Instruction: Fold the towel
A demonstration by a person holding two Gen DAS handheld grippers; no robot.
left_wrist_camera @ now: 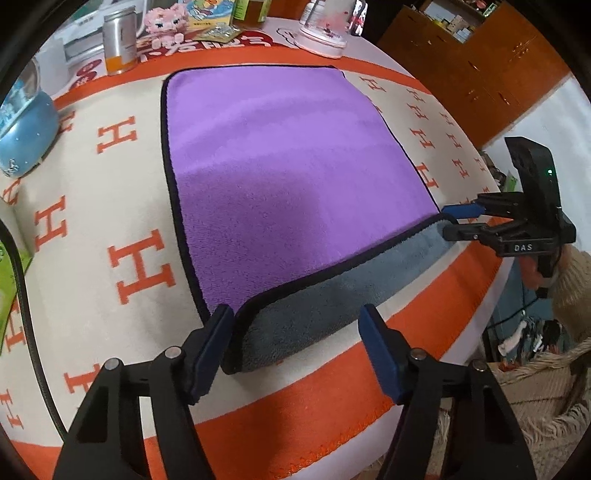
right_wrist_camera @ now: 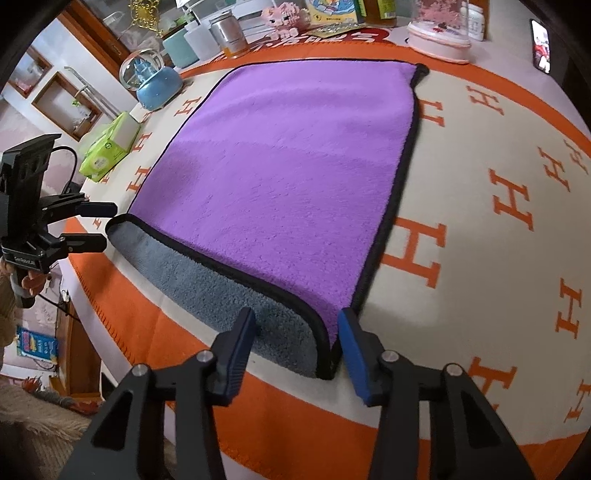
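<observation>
A purple towel (left_wrist_camera: 280,177) with black trim lies flat on an orange and cream blanket (left_wrist_camera: 110,206). Its near edge is turned over, showing a grey underside strip (left_wrist_camera: 325,306). My left gripper (left_wrist_camera: 295,321) is open, its fingers straddling the near left corner of the grey strip. My right gripper (right_wrist_camera: 297,325) is open around the near right corner of the towel (right_wrist_camera: 291,177). The right gripper also shows in the left wrist view (left_wrist_camera: 452,221), and the left gripper in the right wrist view (right_wrist_camera: 105,225), each open at its corner.
Along the far edge stand a silver tin (left_wrist_camera: 120,44), a pink toy (left_wrist_camera: 162,26), a pink-based snow globe (left_wrist_camera: 325,33) and a blue snow globe (left_wrist_camera: 26,125). A green tissue pack (right_wrist_camera: 110,147) lies at the left. A phone (right_wrist_camera: 540,44) lies at the far right.
</observation>
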